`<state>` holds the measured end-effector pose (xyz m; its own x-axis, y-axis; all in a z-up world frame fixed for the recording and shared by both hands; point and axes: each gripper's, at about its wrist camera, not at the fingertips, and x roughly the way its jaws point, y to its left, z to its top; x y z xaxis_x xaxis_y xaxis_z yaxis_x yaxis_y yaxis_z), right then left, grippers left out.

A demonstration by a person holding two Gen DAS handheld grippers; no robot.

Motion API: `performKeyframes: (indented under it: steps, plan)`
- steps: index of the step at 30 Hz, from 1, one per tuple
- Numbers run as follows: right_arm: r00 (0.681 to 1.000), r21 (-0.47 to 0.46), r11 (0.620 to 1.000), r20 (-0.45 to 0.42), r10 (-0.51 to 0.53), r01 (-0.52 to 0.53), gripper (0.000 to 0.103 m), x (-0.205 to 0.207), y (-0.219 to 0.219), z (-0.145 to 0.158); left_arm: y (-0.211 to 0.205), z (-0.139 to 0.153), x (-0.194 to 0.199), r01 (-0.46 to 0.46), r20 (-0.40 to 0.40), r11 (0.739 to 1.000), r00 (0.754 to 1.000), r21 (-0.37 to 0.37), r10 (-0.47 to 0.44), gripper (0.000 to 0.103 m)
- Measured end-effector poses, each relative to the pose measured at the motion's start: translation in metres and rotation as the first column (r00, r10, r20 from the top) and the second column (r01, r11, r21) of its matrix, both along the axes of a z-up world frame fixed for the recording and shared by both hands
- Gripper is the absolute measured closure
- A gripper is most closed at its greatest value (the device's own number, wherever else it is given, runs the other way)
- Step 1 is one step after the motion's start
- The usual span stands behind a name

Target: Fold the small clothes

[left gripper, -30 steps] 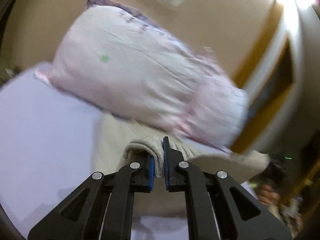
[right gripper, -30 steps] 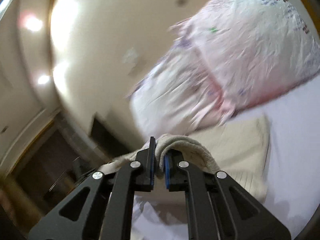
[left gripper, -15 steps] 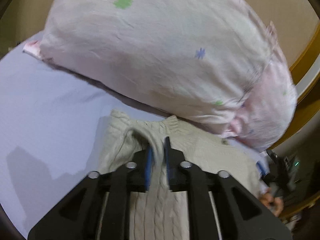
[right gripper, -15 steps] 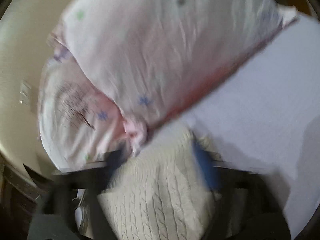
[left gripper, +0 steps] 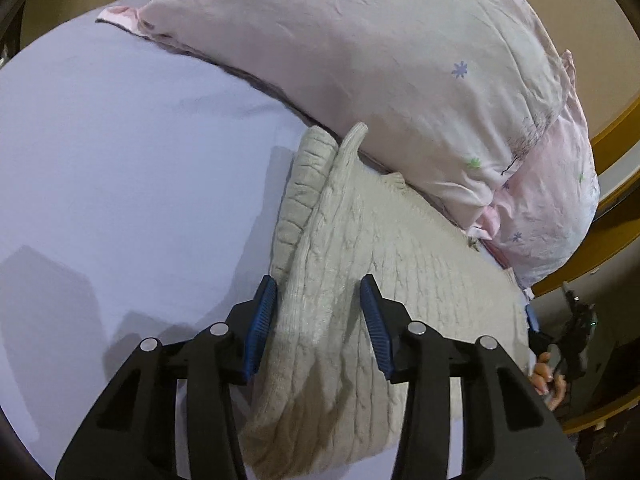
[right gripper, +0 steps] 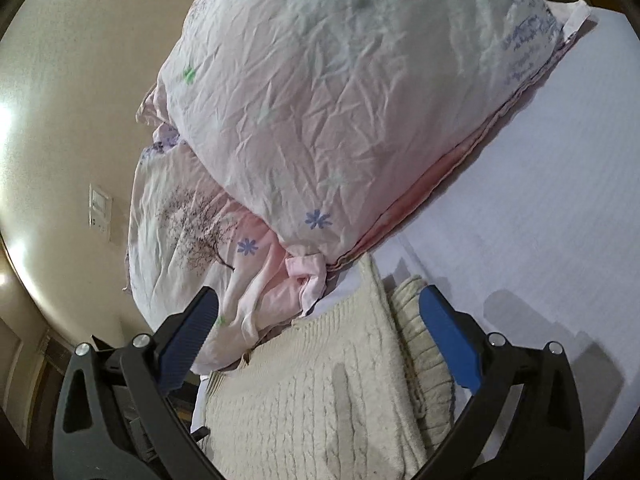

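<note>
Both jaws stand wide — the left gripper and right gripper hover open over the cream knit sweater, gripping nothing. It lies folded on the lilac sheet (one raised ridge), against the pink pillow.

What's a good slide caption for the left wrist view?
Open left gripper straddling a raised ridge of cream knit sweater beside a pillow.

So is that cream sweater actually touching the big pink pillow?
Touching. In the left wrist view the sweater has its upturned top edge lying against the underside of the pillow, with no sheet showing between them.
</note>
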<state>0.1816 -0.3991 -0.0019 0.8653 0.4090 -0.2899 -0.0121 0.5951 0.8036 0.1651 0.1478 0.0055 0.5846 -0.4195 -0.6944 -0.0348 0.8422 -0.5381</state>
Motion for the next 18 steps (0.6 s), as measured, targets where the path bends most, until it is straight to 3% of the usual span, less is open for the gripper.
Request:
performKeyframes:
  steps: [2,3,6,10,12,15,18]
  plan:
    - [0.999,0.009,0.999,0.003,0.033,-0.033,0.002,0.002,0.004,0.001,-0.001,-0.001,-0.003,-0.022,0.012,1.000,1.000,-0.006,0.022,0.060]
    - [0.998,0.021,0.998,0.005,0.055,-0.055,0.002,0.003,0.005,0.001,-0.002,-0.002,-0.004,-0.025,0.010,1.000,1.000,-0.017,0.025,0.069]
    - [0.994,0.059,0.993,0.012,0.105,-0.106,0.002,0.005,0.006,0.001,0.002,-0.009,-0.006,-0.046,-0.028,0.993,0.999,-0.108,0.043,0.083]
    - [0.991,0.043,0.991,0.038,0.125,-0.126,0.002,0.000,0.004,0.011,-0.003,-0.001,-0.009,-0.037,-0.008,0.990,0.999,-0.137,0.036,0.088]
    - [0.991,0.021,0.992,0.060,0.123,-0.124,0.002,-0.006,0.001,0.017,-0.007,0.014,-0.013,-0.002,0.046,0.980,0.999,-0.197,0.011,0.089]
    - [0.991,0.023,0.994,0.074,0.108,-0.110,0.002,-0.010,-0.008,0.020,-0.029,0.046,-0.014,0.066,0.118,0.973,0.992,-0.219,-0.041,0.090]
    - [0.991,0.048,0.994,0.097,0.095,-0.100,0.002,-0.014,-0.017,0.022,-0.080,0.074,-0.005,0.177,0.183,0.948,0.974,-0.266,-0.131,0.090]
